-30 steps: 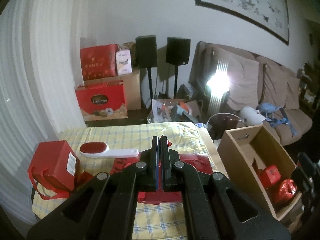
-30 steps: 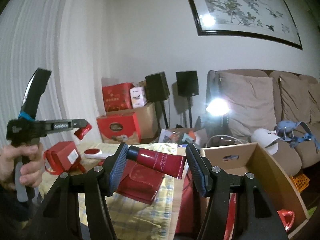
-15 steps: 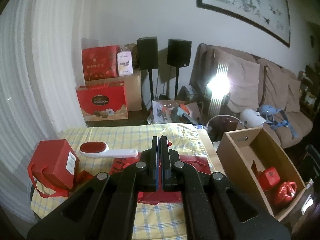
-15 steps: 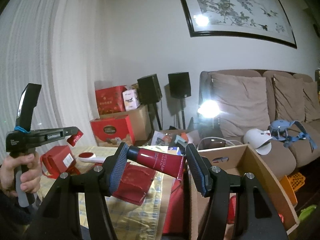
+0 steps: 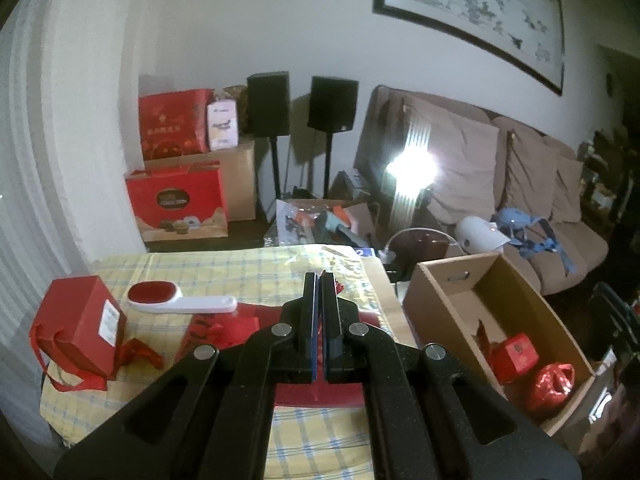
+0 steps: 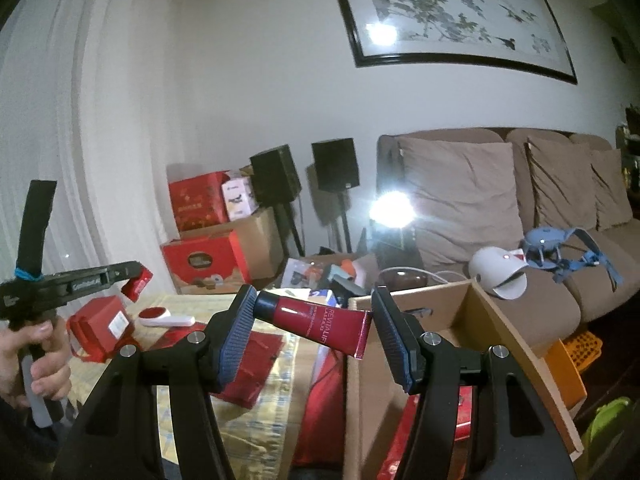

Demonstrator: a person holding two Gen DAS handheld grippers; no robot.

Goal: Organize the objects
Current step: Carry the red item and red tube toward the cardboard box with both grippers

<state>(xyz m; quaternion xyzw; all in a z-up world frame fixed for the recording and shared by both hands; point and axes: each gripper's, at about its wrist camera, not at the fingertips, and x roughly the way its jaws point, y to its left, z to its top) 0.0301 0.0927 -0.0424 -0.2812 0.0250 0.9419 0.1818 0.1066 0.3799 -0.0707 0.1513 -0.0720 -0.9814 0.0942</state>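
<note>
The right hand-held gripper (image 6: pixel 312 330) held a red Revitalift cream tube (image 6: pixel 316 324) crosswise between its pads, cap at 9 o'clock and crimped end at 3 o'clock. The open cardboard box (image 6: pixel 492 320) lay just past it toward 3 o'clock, nearer this hand. The left hand-held gripper (image 5: pixel 319 280), jaws pressed together, apparently pinched a small red packet (image 6: pixel 137 283) over the tabletop (image 5: pixel 224 268)

Left gripper (image 5: pixel 319 312) with jaws pressed together, gripped from below by a hand (image 6: pixel 30 364), right gripper (image 6: pixel 312 330) jaws parted, clamping a red tube (image 6: pixel 316 322) endwise
</note>
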